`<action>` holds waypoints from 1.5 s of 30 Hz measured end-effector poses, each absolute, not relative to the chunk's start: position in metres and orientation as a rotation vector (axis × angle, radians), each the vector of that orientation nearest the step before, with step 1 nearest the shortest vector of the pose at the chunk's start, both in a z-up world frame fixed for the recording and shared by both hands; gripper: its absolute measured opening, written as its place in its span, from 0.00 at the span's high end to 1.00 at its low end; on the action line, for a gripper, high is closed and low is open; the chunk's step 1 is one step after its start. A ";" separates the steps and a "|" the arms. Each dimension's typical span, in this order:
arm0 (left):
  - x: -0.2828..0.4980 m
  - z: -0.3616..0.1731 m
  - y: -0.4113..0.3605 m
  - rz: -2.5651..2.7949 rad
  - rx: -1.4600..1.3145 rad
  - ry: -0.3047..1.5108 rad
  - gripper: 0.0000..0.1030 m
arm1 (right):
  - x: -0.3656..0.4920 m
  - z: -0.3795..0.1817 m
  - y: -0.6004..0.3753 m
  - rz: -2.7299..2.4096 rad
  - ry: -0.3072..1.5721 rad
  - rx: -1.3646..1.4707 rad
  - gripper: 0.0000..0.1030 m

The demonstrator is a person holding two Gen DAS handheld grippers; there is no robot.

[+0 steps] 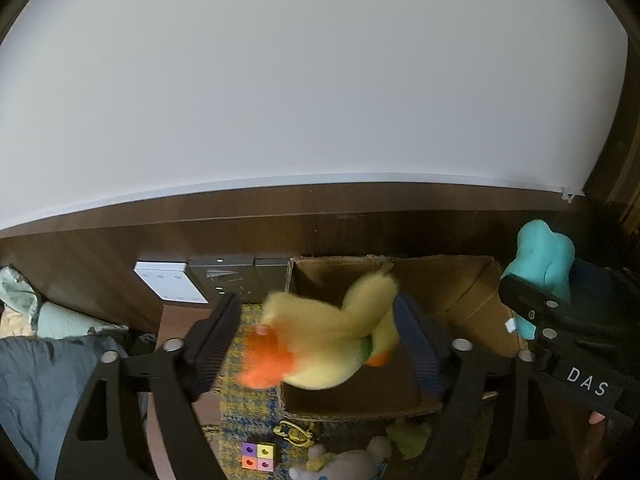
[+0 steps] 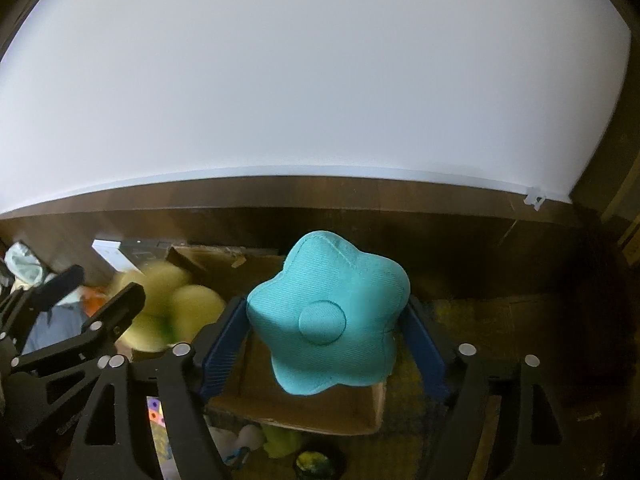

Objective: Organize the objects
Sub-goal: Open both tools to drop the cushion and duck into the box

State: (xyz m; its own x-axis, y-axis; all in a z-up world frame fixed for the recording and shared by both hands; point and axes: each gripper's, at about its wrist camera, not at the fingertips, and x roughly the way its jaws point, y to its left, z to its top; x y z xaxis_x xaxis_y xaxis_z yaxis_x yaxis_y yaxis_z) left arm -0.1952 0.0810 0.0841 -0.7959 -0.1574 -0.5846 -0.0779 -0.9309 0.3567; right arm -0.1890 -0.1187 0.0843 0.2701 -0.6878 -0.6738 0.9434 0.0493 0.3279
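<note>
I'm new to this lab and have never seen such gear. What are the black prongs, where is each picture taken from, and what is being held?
There is no robot here. A person holds a hand-held clamp with two fingers in each hand, and a wide-angle camera on each clamp looks forward along those fingers. One picture comes from the left gripper, the other from the right gripper.

Between the left one's open fingers is a blurred yellow plush duck with an orange beak, over an open brown cardboard box. A teal star-shaped cushion sits between the right one's blue pads and touches both. I cannot tell how firmly it is gripped.

Below, on a yellow-and-blue woven mat, lie a small four-coloured block and a white soft toy.
</note>
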 end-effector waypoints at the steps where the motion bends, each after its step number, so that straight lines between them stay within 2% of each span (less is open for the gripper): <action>1: -0.193 0.086 0.081 -2.878 0.970 -0.581 0.15 | -0.190 0.084 -0.118 -1.291 0.378 0.835 0.20; 5: -0.189 0.088 0.078 -2.866 0.949 -0.588 0.12 | -0.192 0.084 -0.114 -1.298 0.367 0.850 0.12; 19: -0.161 0.091 0.067 -2.826 0.909 -0.540 0.04 | -0.196 0.091 -0.092 -1.351 0.358 0.836 0.09; 25: -0.146 0.090 0.063 -2.815 0.899 -0.537 0.01 | -0.194 0.092 -0.076 -1.375 0.356 0.817 0.04; 45: -0.106 0.072 0.056 -2.795 0.910 -0.570 0.00 | -0.195 0.073 -0.031 -1.390 0.350 0.834 0.03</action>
